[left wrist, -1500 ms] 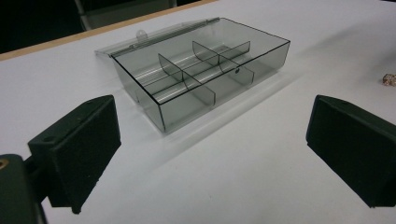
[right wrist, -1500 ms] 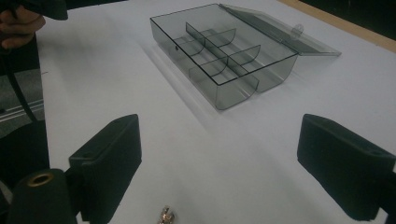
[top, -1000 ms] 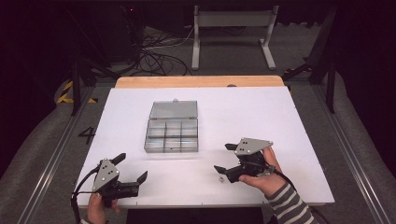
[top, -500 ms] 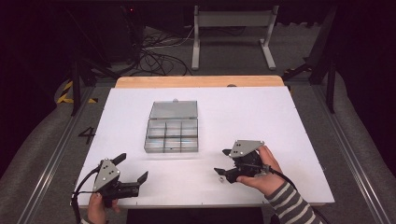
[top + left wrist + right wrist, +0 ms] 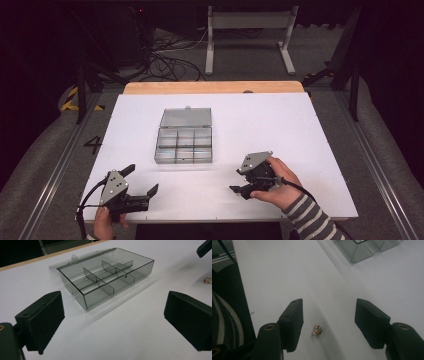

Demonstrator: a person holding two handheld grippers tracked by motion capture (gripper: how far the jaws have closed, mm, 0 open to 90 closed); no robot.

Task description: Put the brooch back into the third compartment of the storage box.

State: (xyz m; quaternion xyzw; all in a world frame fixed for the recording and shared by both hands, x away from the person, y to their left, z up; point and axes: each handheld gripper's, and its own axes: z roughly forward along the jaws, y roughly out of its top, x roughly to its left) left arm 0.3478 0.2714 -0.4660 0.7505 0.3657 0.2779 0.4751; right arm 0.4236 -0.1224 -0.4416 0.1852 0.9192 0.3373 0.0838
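A clear plastic box (image 5: 184, 145) with several compartments lies open on the white table (image 5: 280, 125), its lid flat behind it; it also appears in the left gripper view as the box (image 5: 105, 281). A tiny gold-coloured piece (image 5: 316, 330) rests on the table between the jaws of my right gripper (image 5: 329, 312). Those jaws have just been closing and stand apart, pads off the piece. In the high view the right gripper (image 5: 237, 181) is near the front, right of the box. My left gripper (image 5: 141, 180) is at the front left, open and holding nothing (image 5: 115, 312).
The gold piece (image 5: 207, 280) and a jaw tip of the other gripper (image 5: 205, 247) appear at the right edge of the left gripper view. A striped sleeve (image 5: 310, 220) enters from the bottom. A wooden strip (image 5: 210, 87) borders the table's far edge.
The right gripper has shifted a little to the left and its jaws have narrowed. The left gripper and the box have not moved.
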